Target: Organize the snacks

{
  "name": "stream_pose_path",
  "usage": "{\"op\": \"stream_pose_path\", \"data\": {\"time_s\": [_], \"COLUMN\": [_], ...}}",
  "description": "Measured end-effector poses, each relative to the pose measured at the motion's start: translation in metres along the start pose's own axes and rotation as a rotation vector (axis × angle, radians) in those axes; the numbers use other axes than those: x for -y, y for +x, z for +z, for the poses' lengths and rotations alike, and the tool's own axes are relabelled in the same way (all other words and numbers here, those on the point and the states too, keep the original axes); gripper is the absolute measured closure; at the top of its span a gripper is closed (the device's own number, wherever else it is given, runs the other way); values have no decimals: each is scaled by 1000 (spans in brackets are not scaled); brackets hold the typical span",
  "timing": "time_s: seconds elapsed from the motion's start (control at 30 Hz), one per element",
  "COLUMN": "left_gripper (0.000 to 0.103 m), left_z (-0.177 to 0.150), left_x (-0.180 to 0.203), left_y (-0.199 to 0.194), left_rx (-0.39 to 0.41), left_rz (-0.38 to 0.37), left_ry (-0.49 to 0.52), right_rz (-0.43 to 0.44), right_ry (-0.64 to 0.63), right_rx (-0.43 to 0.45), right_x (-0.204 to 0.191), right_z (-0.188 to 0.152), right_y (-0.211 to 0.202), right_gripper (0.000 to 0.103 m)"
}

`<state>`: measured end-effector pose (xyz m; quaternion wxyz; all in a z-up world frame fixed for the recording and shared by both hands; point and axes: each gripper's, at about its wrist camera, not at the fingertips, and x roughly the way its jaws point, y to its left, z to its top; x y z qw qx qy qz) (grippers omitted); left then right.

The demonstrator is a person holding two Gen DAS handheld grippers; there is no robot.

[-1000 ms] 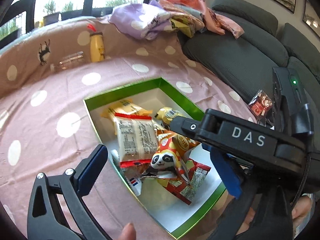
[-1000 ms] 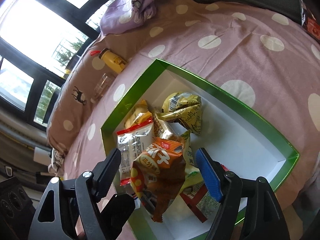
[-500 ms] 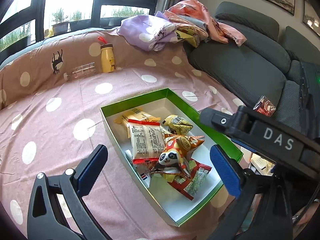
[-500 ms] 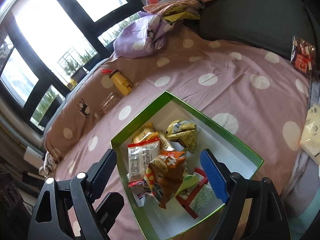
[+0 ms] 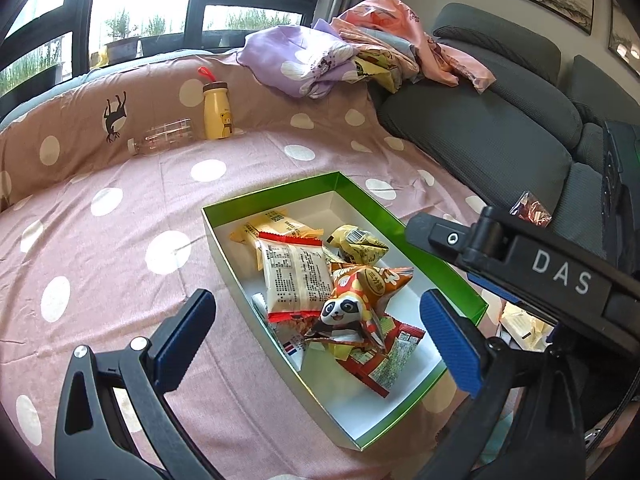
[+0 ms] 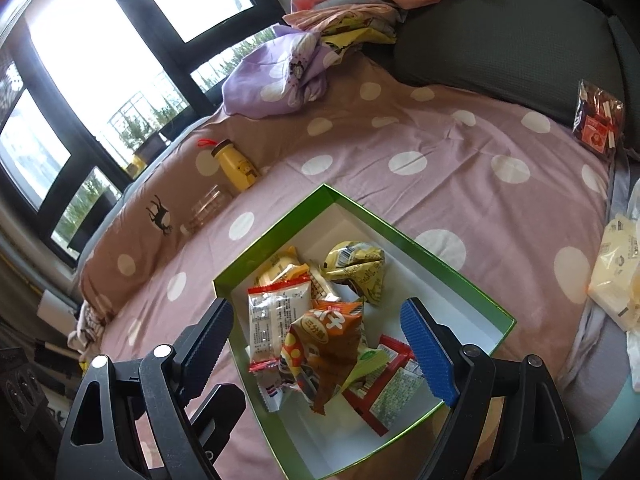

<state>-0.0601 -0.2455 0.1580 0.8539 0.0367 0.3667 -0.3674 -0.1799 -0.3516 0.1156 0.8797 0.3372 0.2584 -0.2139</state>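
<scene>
From the left wrist, a green box (image 5: 442, 276) with a white inside lies open on the pink dotted bedspread (image 5: 120, 248), its long axis running from far left to near right. It holds a heap of snack packets: a white packet with red ends (image 5: 296, 276) lying lengthwise, an orange packet with a panda (image 5: 360, 300), a crumpled yellow packet (image 5: 360, 240) toward the far end, and a red flat packet (image 5: 384, 356) nearest. The left gripper (image 5: 316, 332) hangs over the box, jaws spread wide with nothing between the pads. From the right wrist, the same green box (image 6: 460, 280) sits diagonally, the white packet with red ends (image 6: 276, 320) upright in the picture beside the orange packet (image 6: 328, 344). The right gripper (image 6: 316, 344), jaws having just widened, stands released above the heap, gripping nothing. A yellow bottle (image 6: 236, 168) stands by the bed's edge.
</scene>
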Motion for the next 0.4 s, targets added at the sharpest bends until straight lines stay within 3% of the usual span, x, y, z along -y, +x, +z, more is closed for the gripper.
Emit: {"op": "stream_pose_path", "data": {"time_s": [0.4], "left_gripper": [1], "left_z": [-4], "left_x": [1], "left_y": [3], "left_rx": [-15], "left_rz": [2], "left_ry": [-4], "right_rz": [-21], "right_ry": [-14], "right_rx": [-6], "right_x": [-2], "right_z": [-3], "right_y": [2], "right_gripper": [17]}}
